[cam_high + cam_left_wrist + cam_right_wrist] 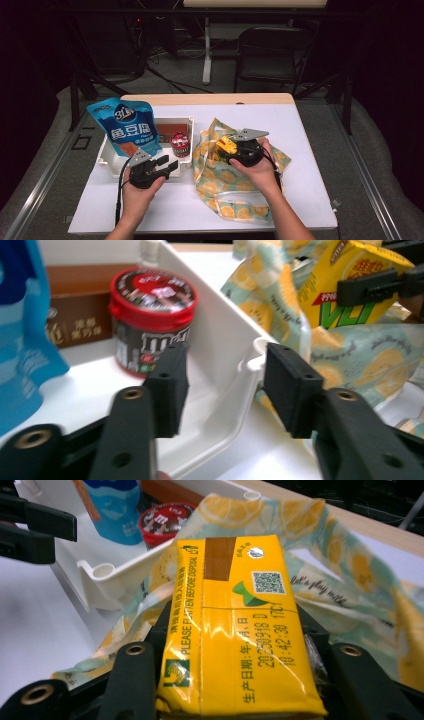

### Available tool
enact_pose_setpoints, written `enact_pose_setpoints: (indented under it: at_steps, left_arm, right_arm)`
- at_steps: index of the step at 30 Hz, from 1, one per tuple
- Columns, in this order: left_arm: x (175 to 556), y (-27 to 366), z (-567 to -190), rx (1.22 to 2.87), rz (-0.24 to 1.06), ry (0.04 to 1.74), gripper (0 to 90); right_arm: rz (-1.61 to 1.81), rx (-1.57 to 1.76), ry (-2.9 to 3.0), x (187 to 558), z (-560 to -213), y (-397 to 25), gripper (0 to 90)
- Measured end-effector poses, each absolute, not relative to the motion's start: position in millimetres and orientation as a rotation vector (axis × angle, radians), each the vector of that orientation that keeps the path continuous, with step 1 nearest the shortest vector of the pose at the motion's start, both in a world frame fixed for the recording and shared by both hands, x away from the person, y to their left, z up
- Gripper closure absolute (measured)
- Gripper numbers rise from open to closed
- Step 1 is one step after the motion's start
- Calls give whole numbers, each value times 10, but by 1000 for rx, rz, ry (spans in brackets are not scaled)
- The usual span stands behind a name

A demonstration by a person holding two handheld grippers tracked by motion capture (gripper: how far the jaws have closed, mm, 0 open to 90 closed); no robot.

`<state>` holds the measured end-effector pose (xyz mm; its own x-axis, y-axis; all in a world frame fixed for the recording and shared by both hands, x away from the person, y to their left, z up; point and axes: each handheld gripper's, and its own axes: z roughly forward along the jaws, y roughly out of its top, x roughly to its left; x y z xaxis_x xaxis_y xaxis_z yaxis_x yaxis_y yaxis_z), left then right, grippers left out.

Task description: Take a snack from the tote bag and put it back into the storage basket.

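Our right gripper (231,148) was clenched on the yellow carton (240,630), its black jaws pressing the carton's two long sides, the printed back face turned up toward the gripper's camera. We held the carton just above the lemon-print bag (225,180), which lay crumpled and open on the white worktop (310,165), spreading beneath and around our right hand (257,170).

Our left gripper (170,166) was released, its jaws spread with nothing between them. In the left gripper view one jaw stood inside the white tray (220,355) and the other outside it, straddling the tray's near wall; whether either touched the wall we could not tell. Our left hand (137,192) rested low over the worktop's front.

Inside the tray, just beyond the left gripper, stood a red-lidded candy jar (150,320), upright. Behind it lay a brown box (75,310), and a blue pouch (127,127) leaned up out of the tray's left part. The tray sat just beside the bag.
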<state>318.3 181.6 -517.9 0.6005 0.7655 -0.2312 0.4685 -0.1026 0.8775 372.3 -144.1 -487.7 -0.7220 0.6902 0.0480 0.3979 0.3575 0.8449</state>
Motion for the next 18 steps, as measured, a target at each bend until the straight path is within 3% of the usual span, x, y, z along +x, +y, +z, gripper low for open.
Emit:
enact_pose_setpoints:
  at_steps: [9,18]
  left_arm:
    - [3131,1594,-5105,1772,365,912,250]
    - [3109,1340,-5025,1770,370,846,184]
  right_arm:
    - [1323,967,2280,3679,-4666,-1427,513]
    - [1354,954,2274,3603,-4480,-1368,514]
